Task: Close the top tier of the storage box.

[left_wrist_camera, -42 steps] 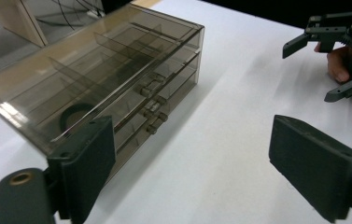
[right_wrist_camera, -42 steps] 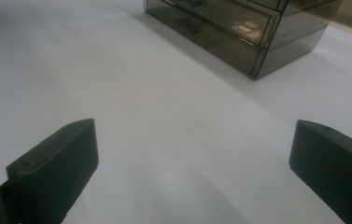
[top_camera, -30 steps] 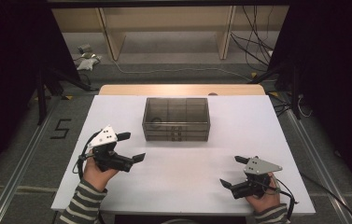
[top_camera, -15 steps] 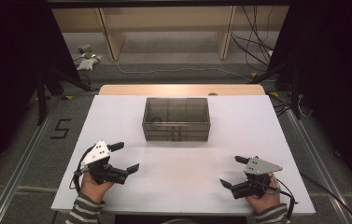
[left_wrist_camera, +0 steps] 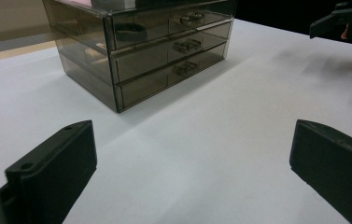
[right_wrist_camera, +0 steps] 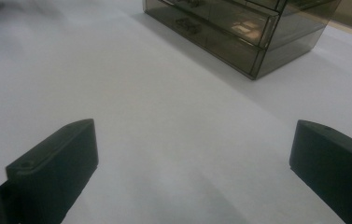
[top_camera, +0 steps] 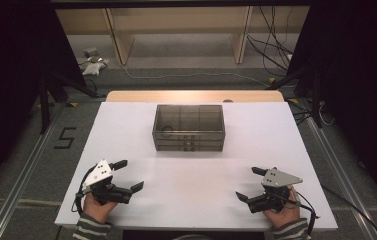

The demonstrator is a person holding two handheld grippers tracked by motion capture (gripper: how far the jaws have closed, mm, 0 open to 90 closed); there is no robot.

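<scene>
Smoky translucent boxy drawer unit (top_camera: 189, 128).

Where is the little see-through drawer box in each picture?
High view: the drawer box sits mid-table, toward the far edge, ahead of both claws.
Left gripper view: it is at the upper left, beyond the open jaws.
Right gripper view: it is at the top right, cut off by the edge.
Shared landmark: the white table that it stands on.
</scene>
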